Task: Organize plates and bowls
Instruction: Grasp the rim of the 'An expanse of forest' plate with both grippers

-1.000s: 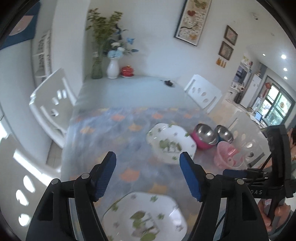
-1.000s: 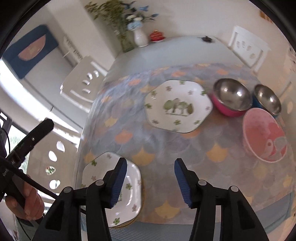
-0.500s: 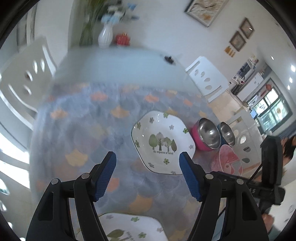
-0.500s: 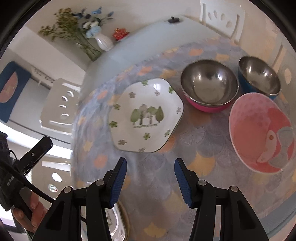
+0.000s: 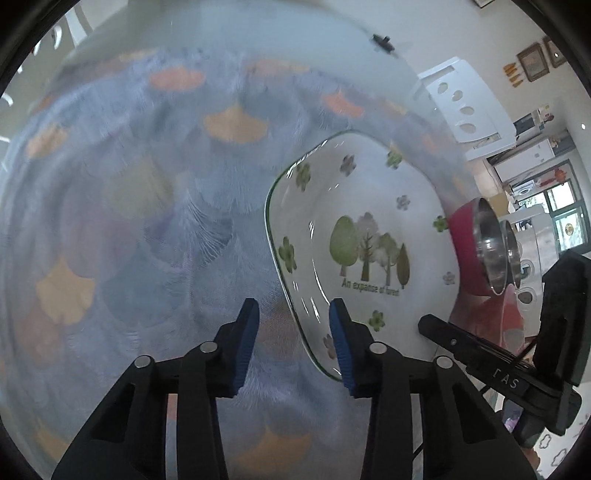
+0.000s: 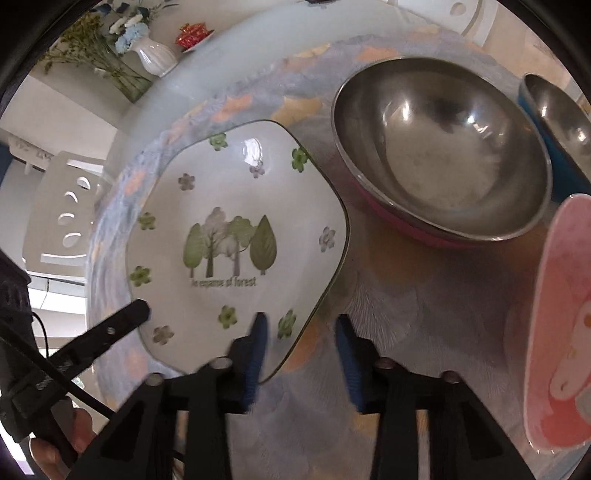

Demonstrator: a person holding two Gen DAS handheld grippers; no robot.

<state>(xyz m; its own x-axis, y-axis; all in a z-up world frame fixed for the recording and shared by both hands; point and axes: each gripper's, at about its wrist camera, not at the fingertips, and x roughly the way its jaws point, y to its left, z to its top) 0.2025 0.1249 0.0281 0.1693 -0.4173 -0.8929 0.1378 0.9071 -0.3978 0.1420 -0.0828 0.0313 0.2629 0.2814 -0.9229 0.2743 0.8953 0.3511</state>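
A white six-sided plate (image 5: 362,236) (image 6: 229,236) with printed trees lies flat on the tablecloth. My left gripper (image 5: 293,314) hangs low over the plate's left rim. Its jaws are closing, the rim runs between them, and a gap still shows on both sides. My right gripper (image 6: 301,325) straddles the plate's near right rim. Its jaws are closing too and the pads stand clear of the rim. To the plate's right are a steel bowl with a pink outside (image 6: 439,147) (image 5: 476,251), a steel bowl with a blue outside (image 6: 557,114) and a pink cartoon bowl (image 6: 561,314).
The tablecloth (image 5: 147,221) is blue-grey with orange leaf shapes. At the table's far end stand a white vase of flowers (image 6: 155,55) and a red dish (image 6: 194,33). White chairs (image 6: 62,214) (image 5: 465,107) stand on both sides.
Both grippers have dropped and tilted down onto the tree plate, one at each side, and their jaws have narrowed. The second plate near the front edge has left both views.
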